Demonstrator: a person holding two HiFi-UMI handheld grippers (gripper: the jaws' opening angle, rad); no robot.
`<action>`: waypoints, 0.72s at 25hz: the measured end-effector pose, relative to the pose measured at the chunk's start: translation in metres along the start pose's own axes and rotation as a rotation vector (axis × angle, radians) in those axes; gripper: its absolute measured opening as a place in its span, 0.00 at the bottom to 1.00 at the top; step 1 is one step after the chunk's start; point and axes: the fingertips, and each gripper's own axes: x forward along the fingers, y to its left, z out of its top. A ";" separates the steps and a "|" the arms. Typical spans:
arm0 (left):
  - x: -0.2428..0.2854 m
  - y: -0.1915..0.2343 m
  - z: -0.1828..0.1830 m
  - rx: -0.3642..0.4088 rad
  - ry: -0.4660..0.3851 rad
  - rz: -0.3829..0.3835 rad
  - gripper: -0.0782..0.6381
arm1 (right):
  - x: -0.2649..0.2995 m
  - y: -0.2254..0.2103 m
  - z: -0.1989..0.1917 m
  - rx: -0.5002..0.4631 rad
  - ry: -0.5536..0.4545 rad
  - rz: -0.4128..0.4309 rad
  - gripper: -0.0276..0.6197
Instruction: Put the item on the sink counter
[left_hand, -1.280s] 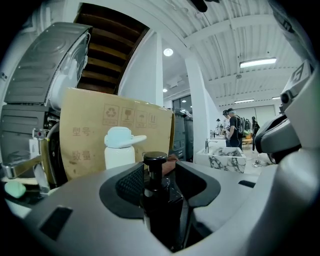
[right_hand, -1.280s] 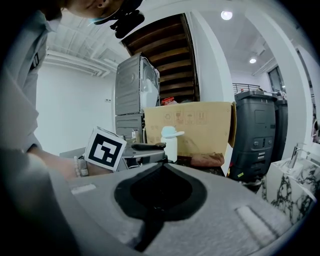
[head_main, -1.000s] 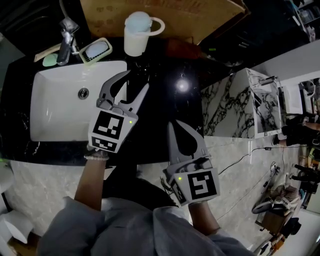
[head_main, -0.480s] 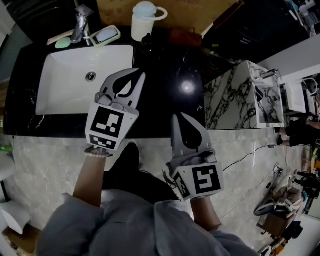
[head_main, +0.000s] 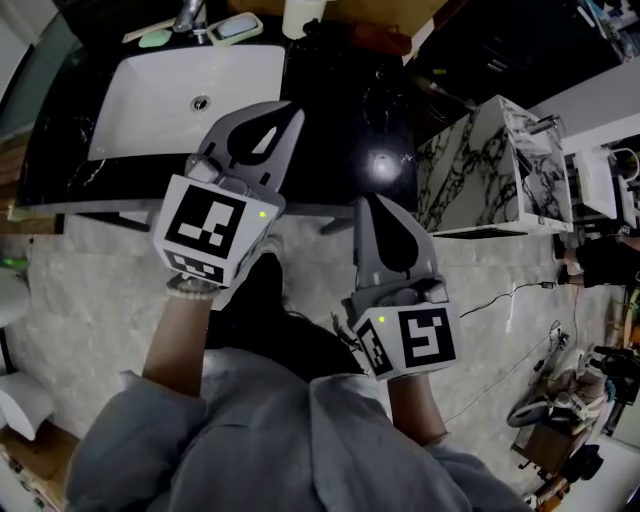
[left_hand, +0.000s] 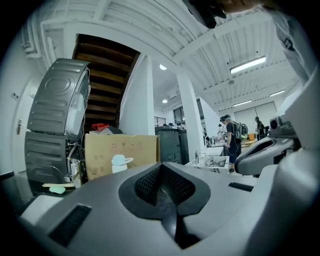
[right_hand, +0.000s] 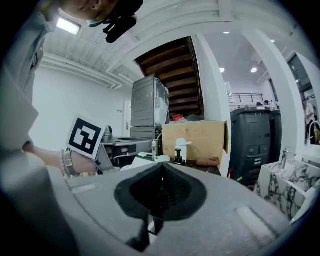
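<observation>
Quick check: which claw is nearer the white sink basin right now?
Left. The left claw, shut, hangs with its tip by the right edge of the sink basin. The right claw, also shut, is farther right and back, near the front edge of the counter.

Open stretch: bare black top of the sink counter (head_main: 345, 110) between the white basin (head_main: 150, 95) and the counter's right end, reachable straight from the front edge. The basin itself is empty and open from above. Back edge is crowded: faucet (head_main: 190, 14), green soap (head_main: 155, 39), soap dish (head_main: 238, 27), cup (head_main: 300, 14) and a reddish item (head_main: 378, 41), all in front of a cardboard box (head_main: 425, 15) that blocks the rear. A marble-pattern unit (head_main: 490, 165) stands just beside the counter's right end and walls off that side. The 2 grippers hang at the front, jaws together: left gripper (head_main: 288, 110) over the counter's front edge, right gripper (head_main: 368, 202) below it over the floor, apart from each other.
</observation>
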 end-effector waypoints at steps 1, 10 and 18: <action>-0.008 -0.005 0.003 -0.001 -0.004 0.003 0.12 | -0.007 0.004 0.001 -0.003 -0.005 0.003 0.04; -0.068 -0.046 0.021 -0.019 -0.041 0.022 0.12 | -0.060 0.029 0.007 -0.035 -0.054 0.018 0.04; -0.101 -0.073 0.039 -0.067 -0.030 0.052 0.12 | -0.091 0.037 0.017 -0.031 -0.081 0.031 0.04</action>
